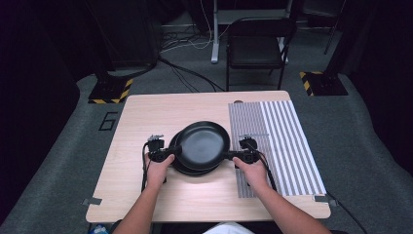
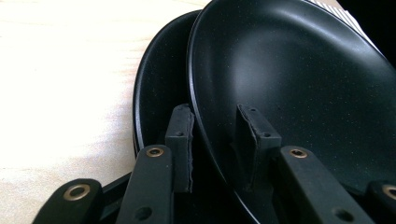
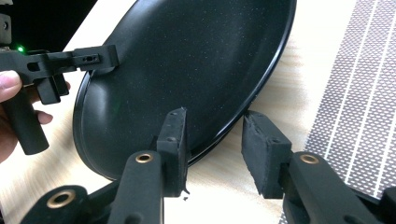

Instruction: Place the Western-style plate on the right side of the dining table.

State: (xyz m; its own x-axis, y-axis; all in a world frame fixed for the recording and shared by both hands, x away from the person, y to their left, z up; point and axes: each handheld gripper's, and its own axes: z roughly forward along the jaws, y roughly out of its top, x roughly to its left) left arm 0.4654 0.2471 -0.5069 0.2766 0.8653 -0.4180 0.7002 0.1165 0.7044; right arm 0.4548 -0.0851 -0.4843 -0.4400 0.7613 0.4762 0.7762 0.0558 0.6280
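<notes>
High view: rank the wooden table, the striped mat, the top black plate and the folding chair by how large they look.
1. Wooden table.
2. Striped mat.
3. Top black plate and folding chair look close in size; the chair stands farther from the camera, so I leave them unranked.

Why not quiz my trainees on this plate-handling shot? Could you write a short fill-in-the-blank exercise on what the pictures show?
1. The two stacked plates are ____ in colour.
2. The left gripper and the right gripper reach the top plate at ____ sides of its rim.
3. To the right of the plates, on the table, lies a mat patterned with ____.
4. Beyond the table stands a dark folding ____.

Missing words: black; opposite; stripes; chair
</notes>
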